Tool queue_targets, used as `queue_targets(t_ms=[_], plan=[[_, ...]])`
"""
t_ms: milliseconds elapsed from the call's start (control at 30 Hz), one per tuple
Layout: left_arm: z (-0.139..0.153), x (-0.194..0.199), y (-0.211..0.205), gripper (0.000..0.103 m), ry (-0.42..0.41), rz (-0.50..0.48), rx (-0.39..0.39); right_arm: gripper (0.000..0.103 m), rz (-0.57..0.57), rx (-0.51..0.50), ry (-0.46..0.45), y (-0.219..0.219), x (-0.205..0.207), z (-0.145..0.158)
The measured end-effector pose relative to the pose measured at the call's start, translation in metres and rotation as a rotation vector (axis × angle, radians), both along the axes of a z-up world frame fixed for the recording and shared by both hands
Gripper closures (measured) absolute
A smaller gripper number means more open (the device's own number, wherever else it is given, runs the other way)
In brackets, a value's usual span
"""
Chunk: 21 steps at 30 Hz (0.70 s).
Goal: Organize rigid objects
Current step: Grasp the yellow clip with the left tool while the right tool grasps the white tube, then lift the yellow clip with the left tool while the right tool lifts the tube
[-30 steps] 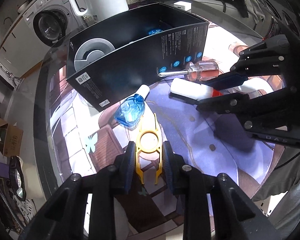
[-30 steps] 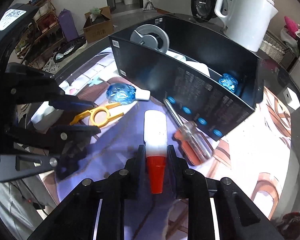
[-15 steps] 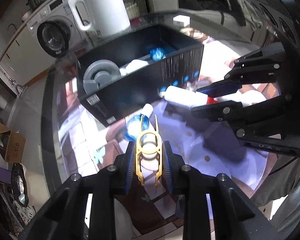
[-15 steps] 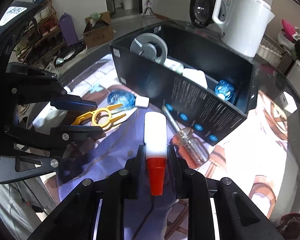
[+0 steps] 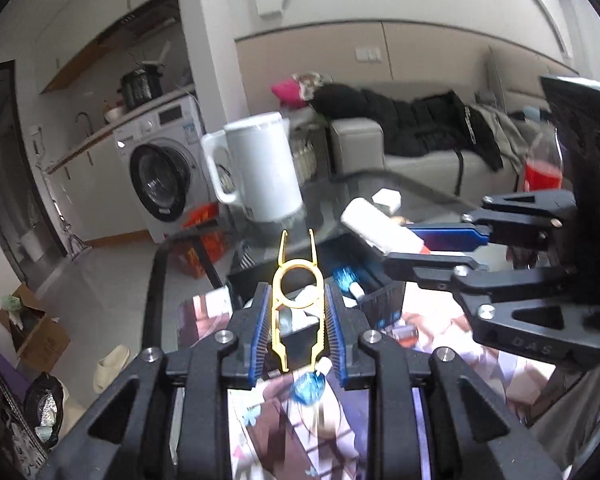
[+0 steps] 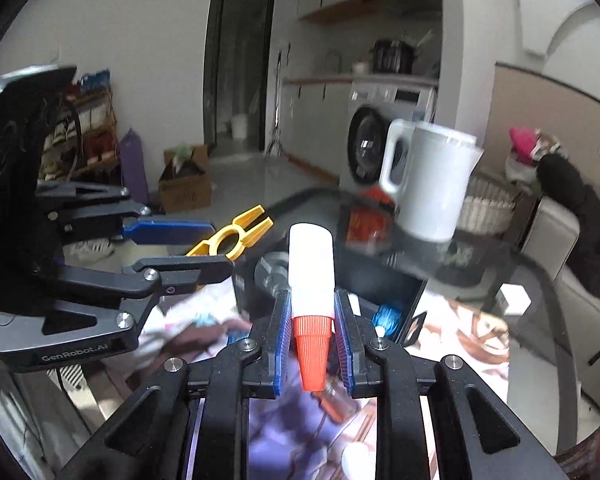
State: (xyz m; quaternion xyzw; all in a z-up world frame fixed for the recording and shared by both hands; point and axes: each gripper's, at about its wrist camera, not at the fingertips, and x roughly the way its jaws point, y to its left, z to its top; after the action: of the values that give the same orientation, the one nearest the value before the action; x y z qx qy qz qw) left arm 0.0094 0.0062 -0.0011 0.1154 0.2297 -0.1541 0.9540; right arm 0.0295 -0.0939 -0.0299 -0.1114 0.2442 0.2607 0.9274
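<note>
Gripping a yellow plastic tool [image 5: 296,300] between its blue pads, the left gripper [image 5: 296,320] holds it clear above the surface [image 5: 300,440], where a blue bottle [image 5: 309,385] lies just below. The right gripper [image 6: 312,340] is clamped on the red ribbed cap of a white glue bottle [image 6: 311,276], also held aloft. Beyond both sits the open black box [image 6: 396,292] with a blue item inside, and farther back a white kettle [image 5: 262,168].
</note>
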Motion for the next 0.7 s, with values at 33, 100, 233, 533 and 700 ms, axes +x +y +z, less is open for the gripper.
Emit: queue_targets(t_ms=[33, 100, 233, 533, 700], plan=[[0.003, -0.002, 0.001, 0.078, -0.022, 0.007, -0.011, 0.083, -0.006, 0.015, -0.031, -0.002, -0.003, 0.005], [0.009, -0.005, 0.004, 0.078, -0.070, 0.025, -0.037, 0.083, -0.028, 0.046, -0.099, -0.006, -0.012, 0.015], [0.020, -0.013, 0.008, 0.078, -0.176, 0.063, -0.076, 0.082, -0.087, 0.100, -0.190, -0.014, -0.027, 0.031], [0.027, -0.014, 0.013, 0.078, -0.234, 0.081, -0.109, 0.083, -0.119, 0.145, -0.223, -0.027, -0.030, 0.047], [0.027, -0.010, 0.009, 0.078, -0.235, 0.090, -0.117, 0.083, -0.115, 0.146, -0.231, -0.027, -0.031, 0.048]])
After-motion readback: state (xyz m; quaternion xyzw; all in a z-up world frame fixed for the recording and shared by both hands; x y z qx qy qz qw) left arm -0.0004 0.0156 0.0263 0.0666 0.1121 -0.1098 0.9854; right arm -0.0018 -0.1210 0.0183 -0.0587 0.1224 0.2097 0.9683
